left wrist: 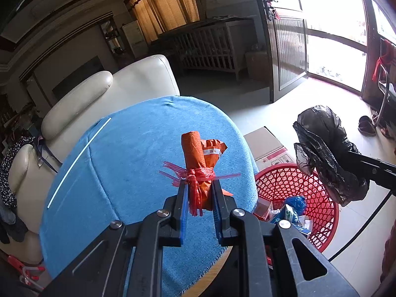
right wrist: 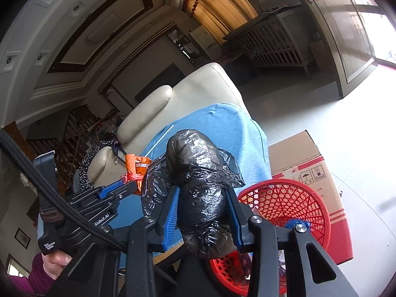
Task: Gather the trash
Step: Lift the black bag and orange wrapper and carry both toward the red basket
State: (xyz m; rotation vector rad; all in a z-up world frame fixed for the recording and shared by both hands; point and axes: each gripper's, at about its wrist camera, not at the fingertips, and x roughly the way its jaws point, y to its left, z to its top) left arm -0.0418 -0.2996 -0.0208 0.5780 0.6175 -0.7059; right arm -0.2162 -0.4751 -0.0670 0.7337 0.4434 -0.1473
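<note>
My left gripper (left wrist: 199, 185) is shut on an orange wrapper roll (left wrist: 195, 153) tied with red plastic string, held above the blue cloth-covered table (left wrist: 123, 163). My right gripper (right wrist: 203, 190) is shut on a crumpled black plastic bag (right wrist: 195, 173), which also shows in the left wrist view (left wrist: 324, 148) above the red mesh basket (left wrist: 284, 180). The basket (right wrist: 284, 203) stands on the floor right of the table and holds several pieces of trash. The left gripper (right wrist: 132, 185) with the orange roll (right wrist: 136, 165) shows left of the black bag.
A cream leather sofa (left wrist: 106, 91) stands behind the table. A cardboard box (right wrist: 309, 163) sits on the floor beside the basket. A white crib (left wrist: 210, 47) and an open door (left wrist: 287, 49) are at the back. Shoes (left wrist: 366, 125) lie at the far right.
</note>
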